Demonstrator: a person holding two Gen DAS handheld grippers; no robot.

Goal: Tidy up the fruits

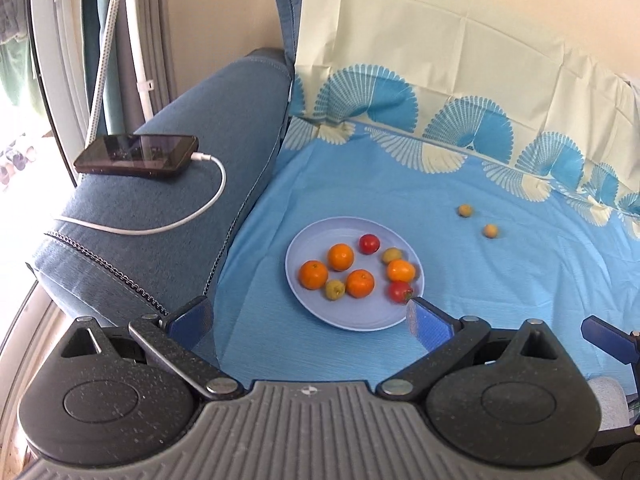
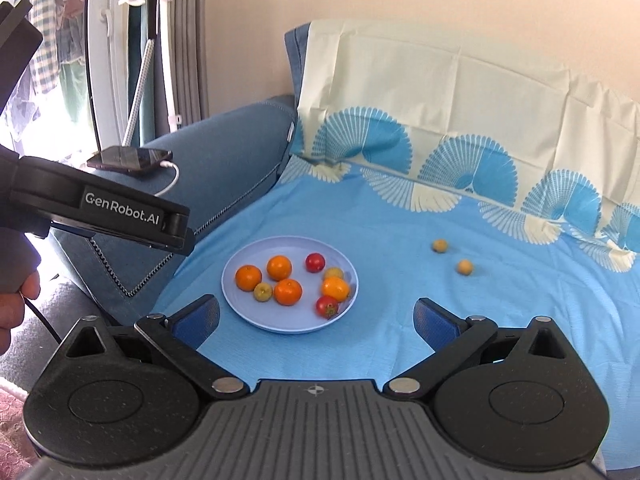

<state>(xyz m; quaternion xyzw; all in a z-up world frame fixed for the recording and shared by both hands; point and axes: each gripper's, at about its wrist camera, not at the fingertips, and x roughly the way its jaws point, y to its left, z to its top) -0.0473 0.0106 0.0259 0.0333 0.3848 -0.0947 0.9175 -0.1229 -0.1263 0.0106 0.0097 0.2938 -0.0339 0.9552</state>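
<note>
A pale blue plate [image 1: 344, 318] [image 2: 276, 322] lies on the blue sheet and carries several oranges [image 1: 341, 257] [image 2: 279, 267], two red tomatoes [image 1: 369, 243] [image 2: 315, 262] and two small yellow-green fruits [image 1: 335, 289] [image 2: 263, 292]. Two more small yellow fruits [image 1: 465, 211] [image 2: 440, 245] lie loose on the sheet to the plate's right. My left gripper [image 1: 310, 318] is open above the plate's near edge, nothing between its fingers. My right gripper [image 2: 316, 318] is open, held back from the plate, also with nothing in it.
A blue sofa arm [image 1: 180, 200] on the left holds a black phone [image 1: 136, 156] on a white charging cable [image 1: 192, 220]. The left gripper's body [image 2: 100, 208] and a hand [image 2: 16, 300] show at the left of the right wrist view. The sheet-covered backrest [image 1: 440, 40] rises behind.
</note>
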